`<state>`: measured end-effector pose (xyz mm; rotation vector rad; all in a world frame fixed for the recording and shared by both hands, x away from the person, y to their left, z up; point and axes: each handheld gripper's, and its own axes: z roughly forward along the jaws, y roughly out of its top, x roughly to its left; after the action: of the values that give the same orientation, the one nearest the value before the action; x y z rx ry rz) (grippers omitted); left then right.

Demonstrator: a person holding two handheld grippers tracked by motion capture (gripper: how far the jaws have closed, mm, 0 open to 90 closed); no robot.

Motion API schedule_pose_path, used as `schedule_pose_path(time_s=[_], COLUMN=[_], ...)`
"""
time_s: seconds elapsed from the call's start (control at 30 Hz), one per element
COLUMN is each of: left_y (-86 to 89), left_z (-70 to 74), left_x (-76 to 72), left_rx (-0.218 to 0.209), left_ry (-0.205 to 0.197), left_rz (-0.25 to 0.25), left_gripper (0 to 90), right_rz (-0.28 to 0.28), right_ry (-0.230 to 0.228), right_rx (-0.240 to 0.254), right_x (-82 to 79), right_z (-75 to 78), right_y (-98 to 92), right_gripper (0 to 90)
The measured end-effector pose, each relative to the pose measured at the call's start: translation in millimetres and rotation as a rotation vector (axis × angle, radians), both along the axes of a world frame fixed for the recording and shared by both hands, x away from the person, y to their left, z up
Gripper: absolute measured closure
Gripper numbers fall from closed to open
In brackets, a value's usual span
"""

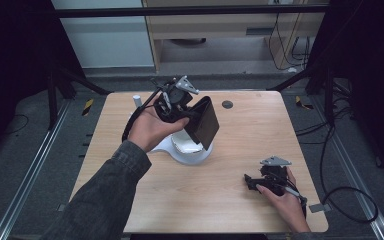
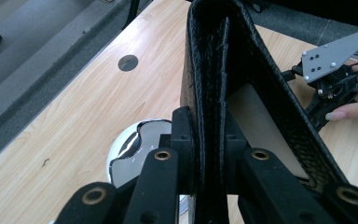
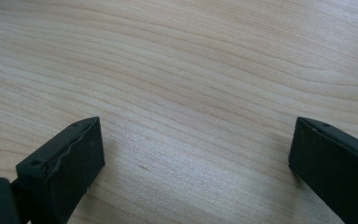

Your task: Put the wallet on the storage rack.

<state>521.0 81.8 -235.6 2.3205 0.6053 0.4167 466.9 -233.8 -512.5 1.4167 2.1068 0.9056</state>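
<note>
Left gripper (image 1: 192,116) is pinching one flap of the black wallet (image 1: 203,122), held up mid-frame in the high view, right over the white dish (image 1: 187,150). Right gripper (image 1: 252,182) sits lower right w/ jaws spread wide, nothing between them, just table (image 3: 191,70). IMO keep that pinch firm and the wallet level so it doesn't flop open, then bring the right one in slow for the loose flap.

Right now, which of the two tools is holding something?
The left tool, raised over the white round stand, is clamped on the black leather wallet. The right tool is open above the bare wooden table.
</note>
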Motion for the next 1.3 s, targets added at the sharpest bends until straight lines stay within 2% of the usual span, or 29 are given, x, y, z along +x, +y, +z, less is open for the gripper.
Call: schedule_pose_path(time_s=[0.27,0.47,0.7,0.93,1.3], left_y=[16.6,21.4,22.0,24.7,19.6], left_z=[-0.7,-5.1,-17.9,-31.9,-49.9], left_x=[5.5,9.4,15.8,26.9,37.1], left_rx=[-0.005,0.003,0.026,0.048,0.049], left_ry=[-0.006,0.001,0.005,0.029,0.06], left_rz=[0.037,0.052,0.069,0.072,0.072], left_gripper=[81.0,80.9,80.9,80.9,80.8], right_rz=[-0.002,0.0,0.002,0.002,0.002], right_ry=[-0.001,-0.004,-0.006,-0.005,-0.004], right_rx=[0.0,0.0,0.0,-0.001,0.003], right_x=[-0.2,0.1,-0.1,-0.3,-0.9], right_z=[0.1,-0.3,-0.3,-0.2,-0.2], right_y=[0.0,0.0,-0.1,-0.2,0.0], right_gripper=[3.5,3.5,3.5,3.5,3.5])
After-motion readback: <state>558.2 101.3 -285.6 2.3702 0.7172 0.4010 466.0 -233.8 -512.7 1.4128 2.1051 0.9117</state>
